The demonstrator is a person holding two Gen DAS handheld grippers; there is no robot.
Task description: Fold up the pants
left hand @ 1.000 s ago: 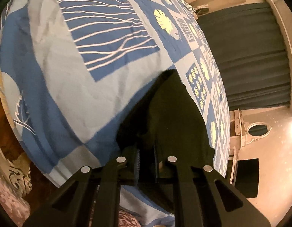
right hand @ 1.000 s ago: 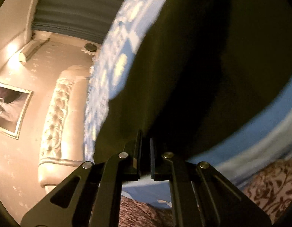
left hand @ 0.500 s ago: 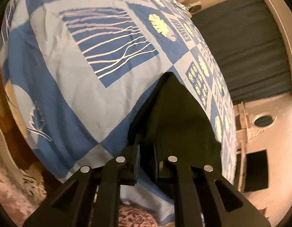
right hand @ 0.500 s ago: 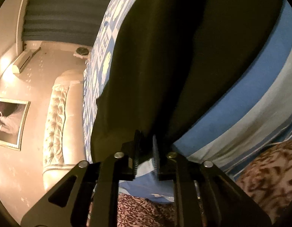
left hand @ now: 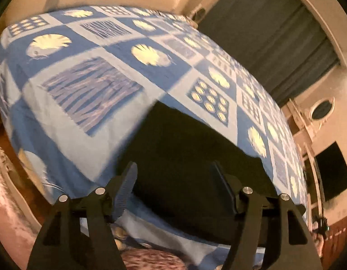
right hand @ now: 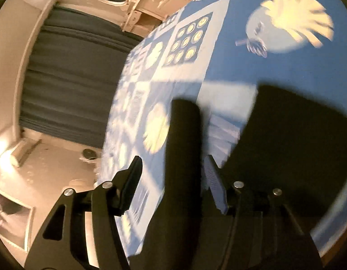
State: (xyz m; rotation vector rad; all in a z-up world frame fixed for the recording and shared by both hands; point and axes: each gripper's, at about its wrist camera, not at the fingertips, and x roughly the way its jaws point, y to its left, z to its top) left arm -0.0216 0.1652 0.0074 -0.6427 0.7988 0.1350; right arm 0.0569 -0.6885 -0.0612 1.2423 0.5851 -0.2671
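- I am folding a pair of black fabric pants [left hand: 189, 157] on a bed covered by a blue and pale grey patchwork bedspread with cream shell prints [left hand: 87, 72]. My judgement is that I am at the point of letting go after laying one fold down.
- My left gripper [left hand: 173, 175], a black two-finger claw with ribbed pads, has just been opening. Its jaws now stand spread wide, and nothing is pinched between them.
- In the left wrist view, the pants lie flat as a dark, roughly four-sided slab on the near part of the bedspread. They sit directly ahead of and beneath the open left jaws, whose tips overlap the cloth's near edge. I cannot tell whether the pads touch the cloth.
- My right gripper [right hand: 172, 168], the same black claw, has also just been opening. Its jaws are parted and press on nothing.
- In the blurred right wrist view, a dark upright shape [right hand: 182, 146] rises between the right jaws. I cannot tell whether it is a part of the pants or something else. A broad dark mass of the pants [right hand: 297, 153] lies just right of the right-hand finger.
- A dark grey pleated curtain [left hand: 274, 36] hangs beyond the far side of the bed.
- The next move, as I judge it, calls for checking that the fold lies even. I would then pick two fresh corners or an edge for the next fold, taking only the layers I mean to lift.
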